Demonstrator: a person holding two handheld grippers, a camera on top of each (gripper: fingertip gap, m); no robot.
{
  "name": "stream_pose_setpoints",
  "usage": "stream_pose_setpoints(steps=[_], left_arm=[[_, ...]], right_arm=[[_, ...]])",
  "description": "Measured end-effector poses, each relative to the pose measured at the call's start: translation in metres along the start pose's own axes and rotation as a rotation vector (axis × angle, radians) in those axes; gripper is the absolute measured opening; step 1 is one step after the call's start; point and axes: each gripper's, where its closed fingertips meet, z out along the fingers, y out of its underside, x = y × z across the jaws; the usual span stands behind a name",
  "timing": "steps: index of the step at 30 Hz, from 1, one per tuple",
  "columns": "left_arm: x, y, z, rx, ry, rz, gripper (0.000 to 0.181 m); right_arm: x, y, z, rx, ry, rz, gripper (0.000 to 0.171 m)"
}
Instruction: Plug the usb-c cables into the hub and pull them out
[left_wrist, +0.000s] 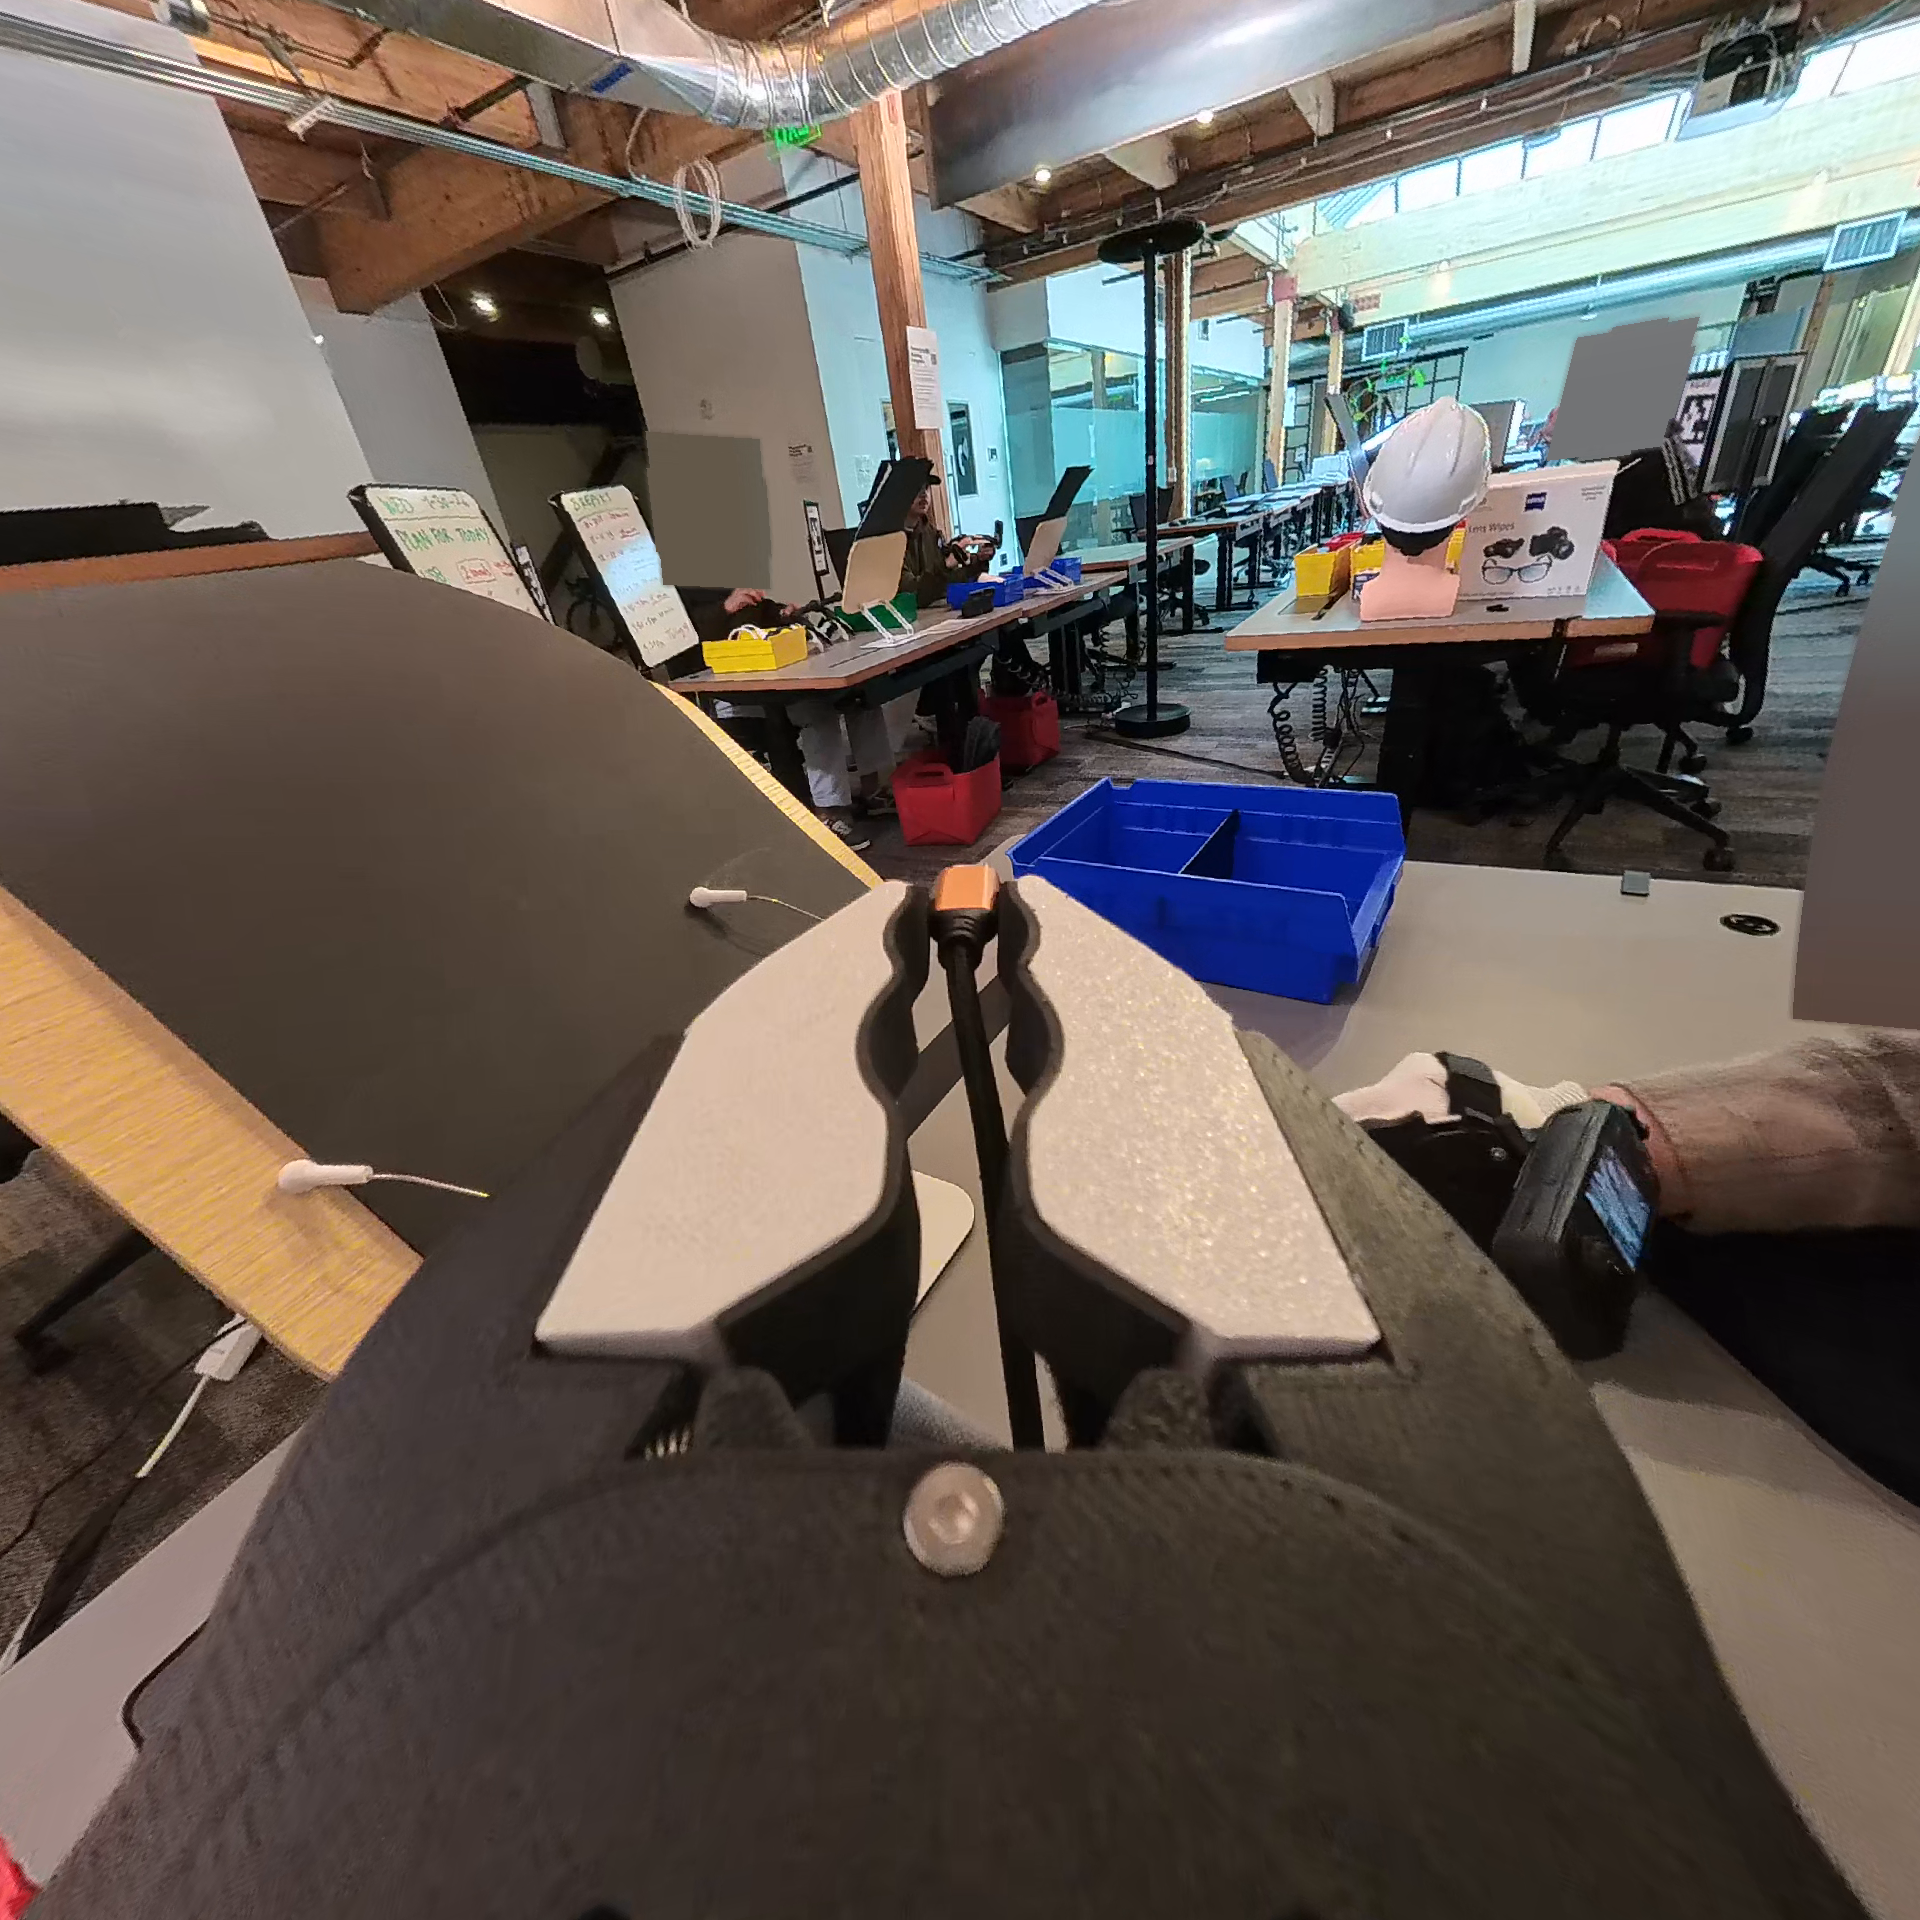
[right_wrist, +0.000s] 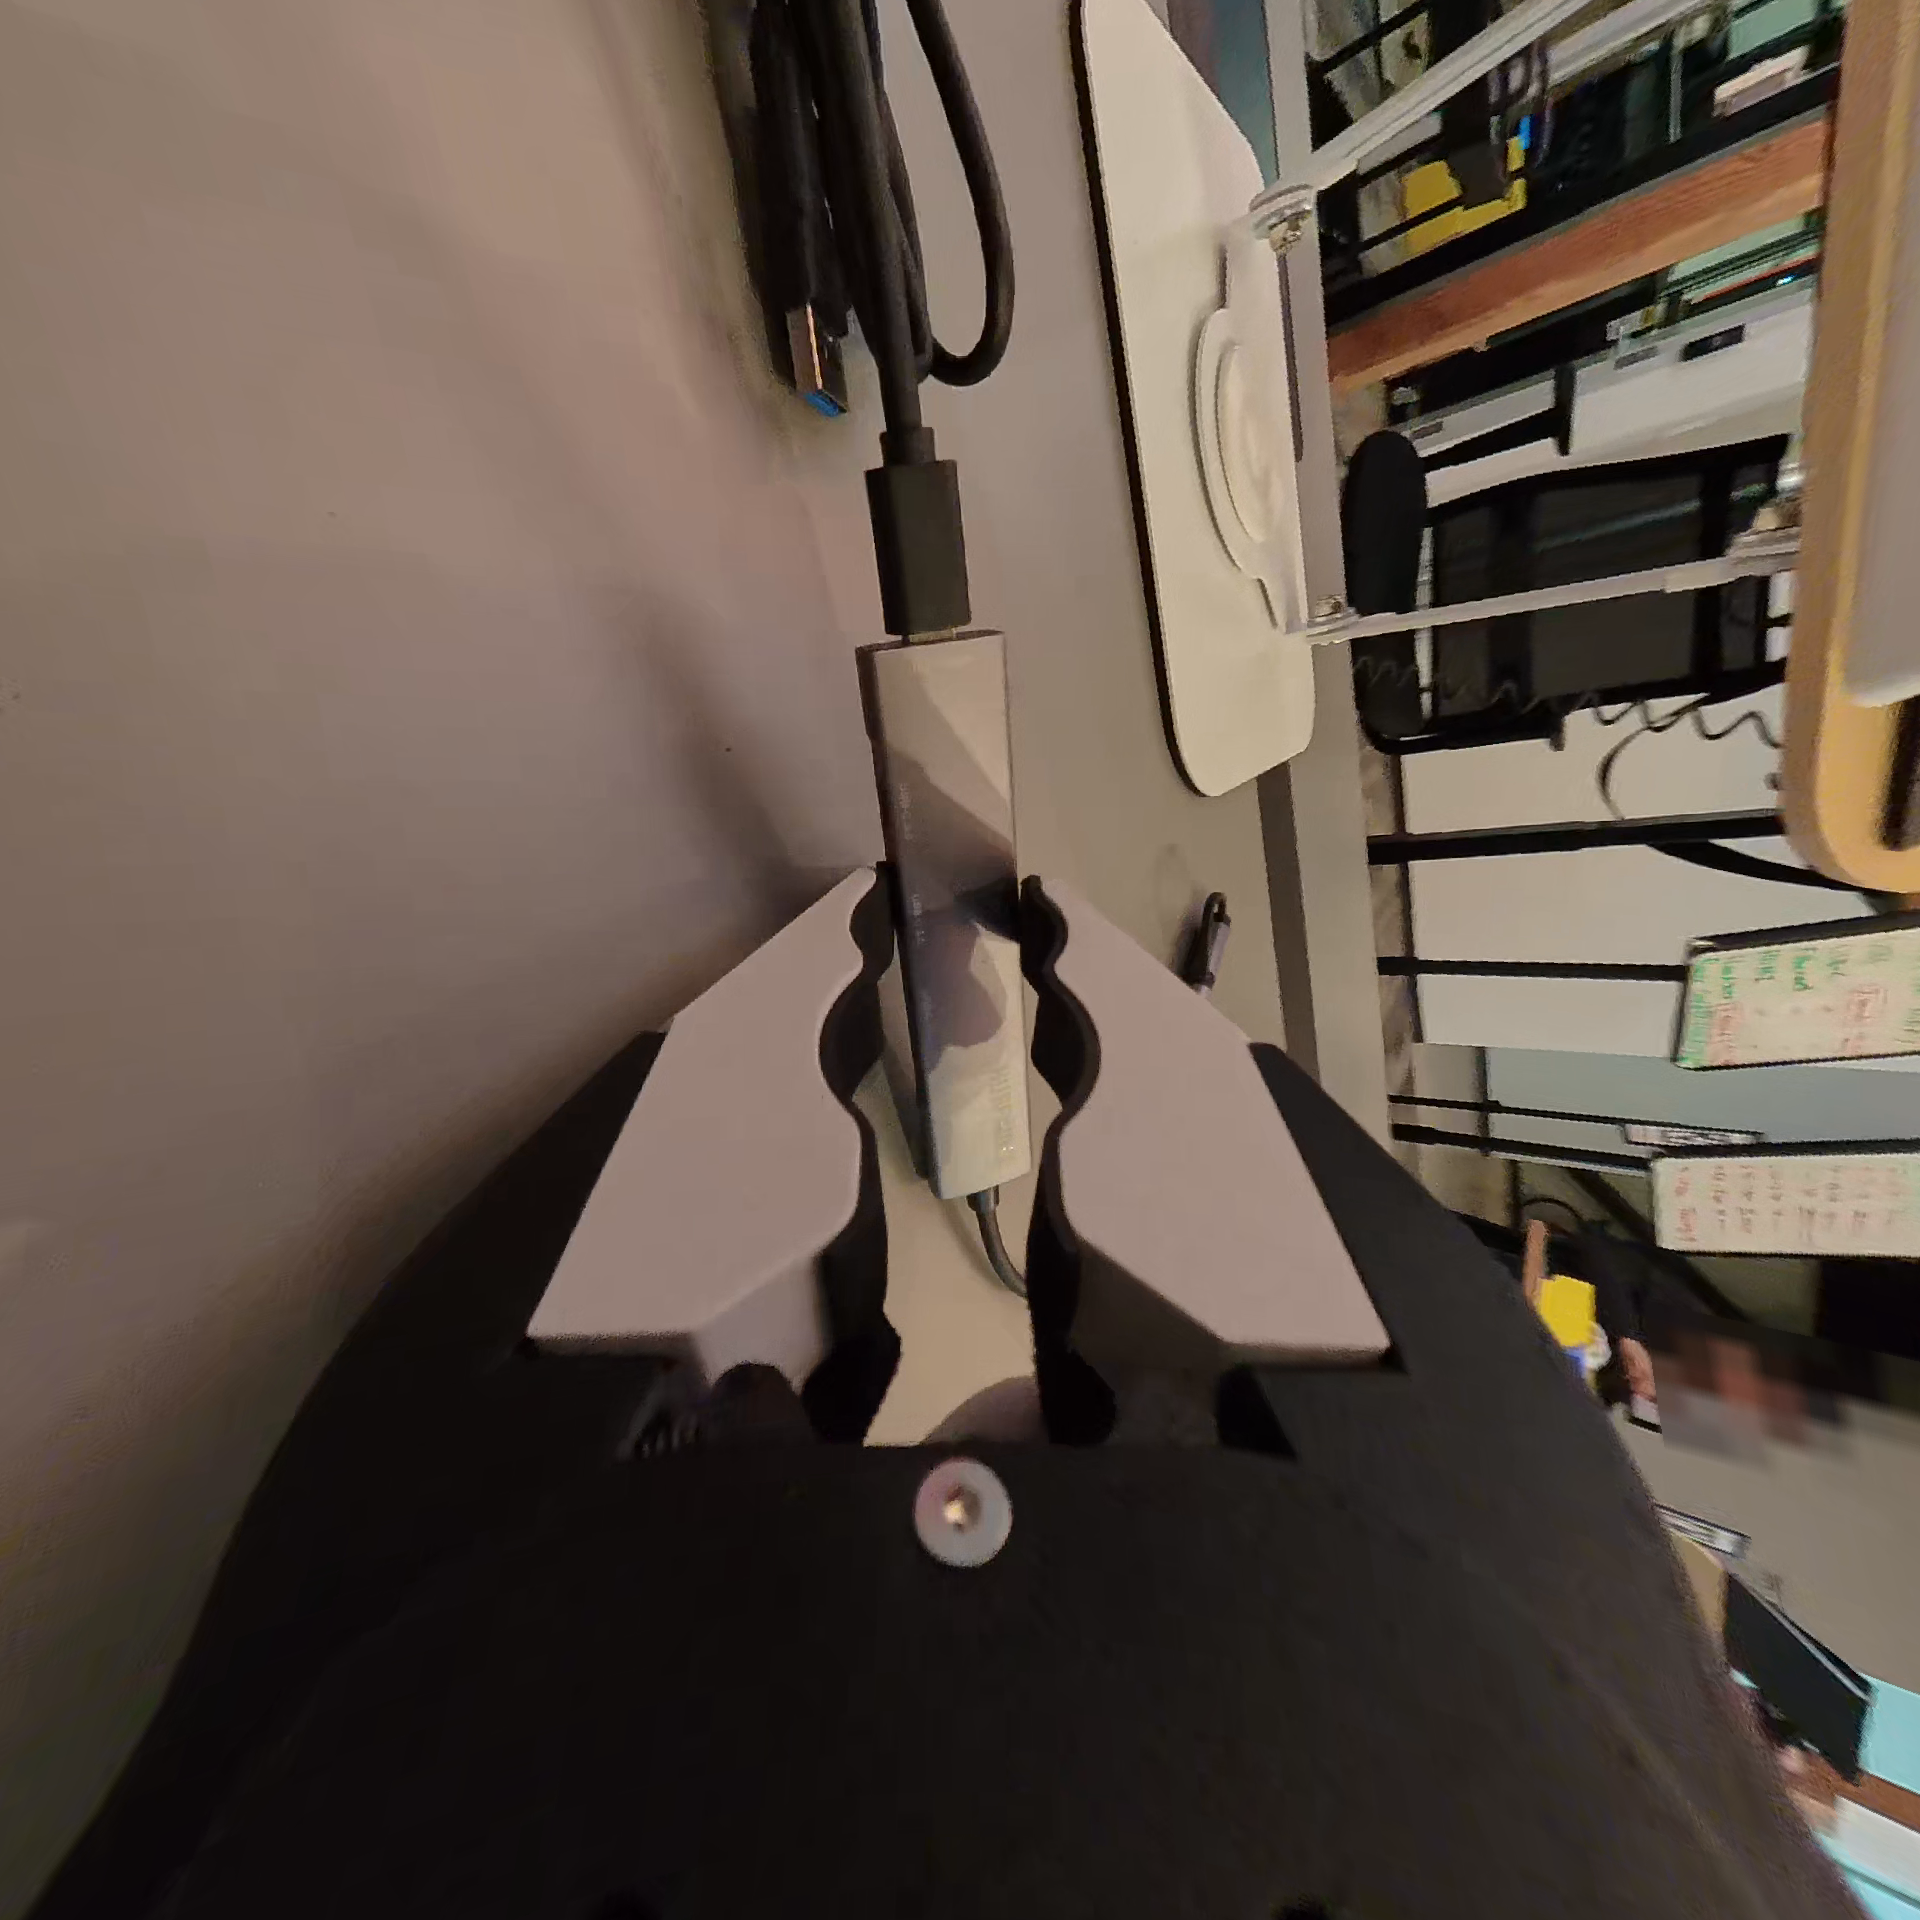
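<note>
Two grippers are loaded: the left gripper (left_wrist: 964, 914) pinches an orange-tipped cable (left_wrist: 966, 902) above the table (left_wrist: 1538, 977), and the right gripper (right_wrist: 954, 894) clamps the slim grey hub (right_wrist: 940, 790), a black plug (right_wrist: 923, 551) already seated in its far end. Judging by this, a plug-in step is under way; next the orange tip needs lining up with a free port

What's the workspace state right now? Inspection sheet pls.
Surface: grey desk, white pad at its edge.
Job's things: grey hub with black plug seated in its far end; orange-tipped cable.
Clutter: blue bin, looks empty.
Grippers: left hand-held gripper shut on orange-tipped cable; right hand-held gripper shut on hub.
Cables: black loops, spare USB plug.
Surroundings: open office, other desks, whiteboards.
</note>
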Motion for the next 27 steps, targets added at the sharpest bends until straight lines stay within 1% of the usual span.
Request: stream_pose_setpoints(steps=[4, 9, 11, 12, 16, 20, 24, 27], left_arm=[[-0.001, 0.004, 0.002, -0.005, 0.005, -0.007, 0.013], [0.0, 0.005, 0.003, -0.008, 0.01, -0.009, 0.013], [0.001, 0.005, 0.004, -0.009, 0.014, -0.007, 0.013], [0.002, 0.005, 0.004, -0.01, 0.016, -0.006, 0.013], [0.004, 0.004, 0.004, -0.007, 0.021, -0.001, 0.013], [0.001, 0.005, 0.003, -0.008, 0.018, -0.004, 0.013], [0.002, 0.006, 0.004, -0.009, 0.024, 0.0, 0.013], [0.005, 0.009, 0.008, -0.02, 0.034, 0.007, 0.013]], right_arm=[[-0.001, 0.0, 0.004, 0.002, -0.147, 0.055, 0.02], [-0.012, -0.005, 0.001, 0.014, -0.48, 0.247, 0.023], [-0.012, -0.009, 0.004, 0.035, -0.552, 0.292, 0.03], [-0.012, -0.011, 0.007, 0.051, -0.582, 0.322, 0.027], [-0.011, -0.018, 0.018, 0.126, -0.616, 0.346, 0.024], [-0.01, -0.02, 0.021, 0.135, -0.644, 0.386, 0.022], [0.008, -0.034, 0.013, 0.17, -0.697, 0.599, 0.021], [0.025, -0.039, 0.008, 0.165, -0.722, 0.718, 0.021]])
